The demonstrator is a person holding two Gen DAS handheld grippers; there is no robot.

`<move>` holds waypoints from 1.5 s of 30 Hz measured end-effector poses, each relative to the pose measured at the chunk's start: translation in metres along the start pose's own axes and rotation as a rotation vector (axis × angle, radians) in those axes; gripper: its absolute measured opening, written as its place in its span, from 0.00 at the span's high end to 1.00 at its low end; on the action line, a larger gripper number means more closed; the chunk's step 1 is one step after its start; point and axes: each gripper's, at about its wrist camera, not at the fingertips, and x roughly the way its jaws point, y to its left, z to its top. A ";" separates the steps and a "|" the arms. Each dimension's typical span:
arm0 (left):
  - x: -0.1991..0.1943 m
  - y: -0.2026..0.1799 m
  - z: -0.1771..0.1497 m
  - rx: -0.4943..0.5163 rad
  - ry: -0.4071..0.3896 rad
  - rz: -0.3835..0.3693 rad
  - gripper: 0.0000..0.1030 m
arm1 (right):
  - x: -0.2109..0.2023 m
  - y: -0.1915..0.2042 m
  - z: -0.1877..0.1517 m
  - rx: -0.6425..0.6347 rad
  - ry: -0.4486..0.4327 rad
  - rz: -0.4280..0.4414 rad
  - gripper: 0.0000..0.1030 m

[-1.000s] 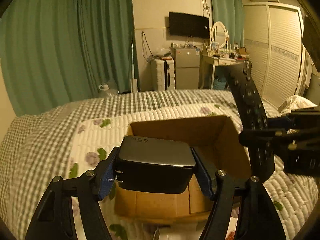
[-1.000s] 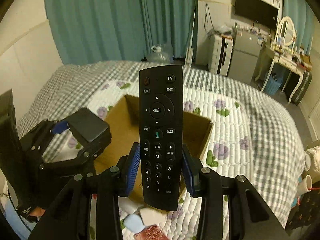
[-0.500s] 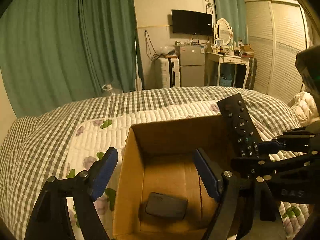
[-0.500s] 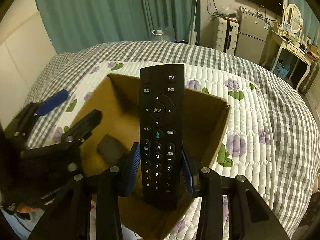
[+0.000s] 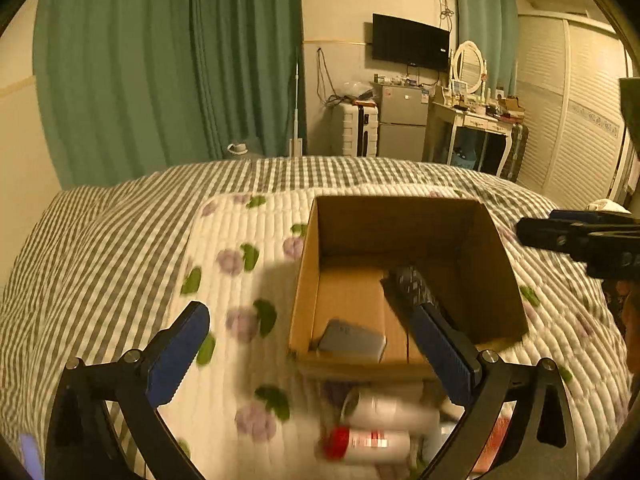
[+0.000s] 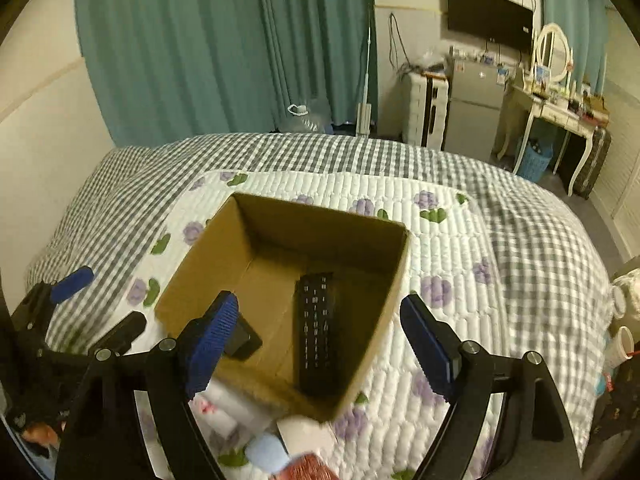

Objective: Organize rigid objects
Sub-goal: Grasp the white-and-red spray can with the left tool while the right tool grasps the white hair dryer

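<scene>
An open cardboard box [image 5: 496,256] [image 6: 394,280] stands on the quilted bed. A black remote control [image 6: 316,332] lies flat on its floor; it also shows in the left wrist view [image 5: 412,284]. A dark power adapter [image 5: 352,340] lies in the box's near left corner, partly hidden by a finger in the right wrist view [image 6: 244,340]. My left gripper [image 5: 316,352] is open and empty, just in front of the box. My right gripper [image 6: 320,348] is open and empty above the box's near edge.
Several small items lie on the quilt in front of the box: a white tube [image 5: 384,408], a red-capped bottle [image 5: 364,444], a pale blue item [image 6: 266,454]. The bed [image 6: 500,240] extends all around. A wall runs along the left; furniture stands beyond the bed.
The left gripper dropped the adapter into the box and drew back to the left. The right gripper opened and the remote now lies in the box.
</scene>
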 end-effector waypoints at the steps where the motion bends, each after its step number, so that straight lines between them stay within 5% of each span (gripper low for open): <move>1: -0.002 0.000 -0.006 0.005 0.010 0.004 0.00 | -0.006 0.003 -0.007 -0.010 -0.003 -0.010 0.19; 6: -0.004 -0.004 -0.040 -0.001 0.045 -0.014 0.00 | -0.018 0.020 -0.050 -0.051 -0.010 -0.121 0.15; 16: 0.052 -0.036 -0.108 0.094 0.207 -0.055 0.00 | 0.045 0.021 -0.128 -0.022 0.159 -0.087 0.15; 23: 0.076 -0.043 -0.126 0.109 0.279 -0.092 0.00 | 0.058 0.010 -0.142 0.052 0.175 -0.070 0.15; 25: 0.080 -0.044 -0.128 0.100 0.282 -0.096 0.02 | 0.061 0.007 -0.143 0.063 0.186 -0.068 0.15; 28: 0.082 -0.052 -0.132 0.122 0.288 -0.106 0.24 | 0.062 0.010 -0.144 0.056 0.193 -0.070 0.15; 38: 0.034 -0.038 -0.115 0.083 0.143 -0.044 0.24 | 0.060 0.026 -0.138 -0.001 0.166 -0.028 0.21; 45: 0.026 0.000 -0.102 0.008 0.131 0.035 0.24 | 0.077 0.067 -0.132 -0.153 0.188 0.024 0.33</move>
